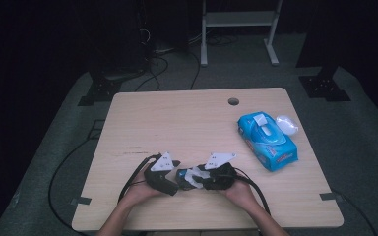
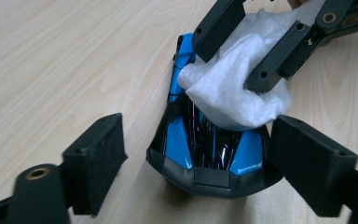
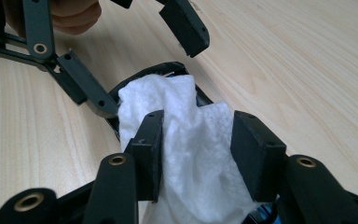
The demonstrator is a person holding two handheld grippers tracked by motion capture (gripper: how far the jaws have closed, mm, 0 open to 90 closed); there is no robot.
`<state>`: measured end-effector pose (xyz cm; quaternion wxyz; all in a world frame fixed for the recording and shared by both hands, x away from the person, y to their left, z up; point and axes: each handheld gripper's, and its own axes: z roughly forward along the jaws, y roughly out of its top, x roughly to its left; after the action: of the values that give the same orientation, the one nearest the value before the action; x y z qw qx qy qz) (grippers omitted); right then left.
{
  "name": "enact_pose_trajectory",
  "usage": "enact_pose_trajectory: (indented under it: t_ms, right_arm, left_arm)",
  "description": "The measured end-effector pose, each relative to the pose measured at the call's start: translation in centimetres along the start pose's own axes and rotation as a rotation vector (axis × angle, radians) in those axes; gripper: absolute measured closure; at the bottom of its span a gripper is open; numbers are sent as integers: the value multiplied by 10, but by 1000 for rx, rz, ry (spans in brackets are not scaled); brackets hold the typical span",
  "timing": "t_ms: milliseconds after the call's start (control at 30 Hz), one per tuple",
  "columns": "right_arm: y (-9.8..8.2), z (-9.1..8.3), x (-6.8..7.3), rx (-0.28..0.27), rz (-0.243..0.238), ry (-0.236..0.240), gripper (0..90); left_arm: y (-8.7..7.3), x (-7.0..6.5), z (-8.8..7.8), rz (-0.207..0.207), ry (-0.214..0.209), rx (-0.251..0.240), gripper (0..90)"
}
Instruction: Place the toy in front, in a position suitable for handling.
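Observation:
A blue and black toy car (image 2: 182, 135) rests on the wooden table (image 1: 177, 118) near its front edge. A white wipe (image 2: 233, 93) is draped over the car's far end. My left gripper (image 2: 203, 163) straddles the car's near end. Its jaws are open: the right pad (image 2: 307, 163) lies against the car's side and the left pad (image 2: 98, 158) stands off it. My right gripper (image 3: 198, 149) faces it from the other side, open, and the wipe (image 3: 186, 121) sits loosely bunched between its pads. In the high view both grippers (image 1: 177, 180) (image 1: 200, 178) meet at the car (image 1: 182, 176).
A blue pack of wipes (image 1: 268, 140) with its lid open lies at the table's right, with a white crumpled piece (image 1: 286, 124) beside it. A round hole (image 1: 233, 101) is near the far edge. Cables trail from both grippers off the front edge.

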<state>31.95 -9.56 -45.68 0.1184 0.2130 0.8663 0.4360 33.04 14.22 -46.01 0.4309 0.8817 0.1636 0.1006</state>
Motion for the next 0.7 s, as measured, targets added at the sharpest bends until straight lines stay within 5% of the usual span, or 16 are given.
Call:
enact_pose_trajectory:
  t_ms: [133, 300, 433, 533, 700]
  right_arm:
    - [-2, 0, 1, -13, -4, -9, 545]
    - [-2, -1, 6, -15, -36, -34, 599]
    - [-1, -1, 15, -10, -84, -73, 635]
    - [-1, -2, 17, -3, -84, -45, 750]
    - [-2, -6, 9, 18, -53, -4, 781]
  left_arm:
    - [-1, 2, 3, -37, -40, 2, 154]
    - [-5, -1, 9, 6, -46, 72, 131]
    - [-4, -2, 11, 18, -46, 63, 159]
    - [-4, -3, 13, 33, -44, 75, 229]
    - [-1, -5, 14, 24, -39, 90, 232]
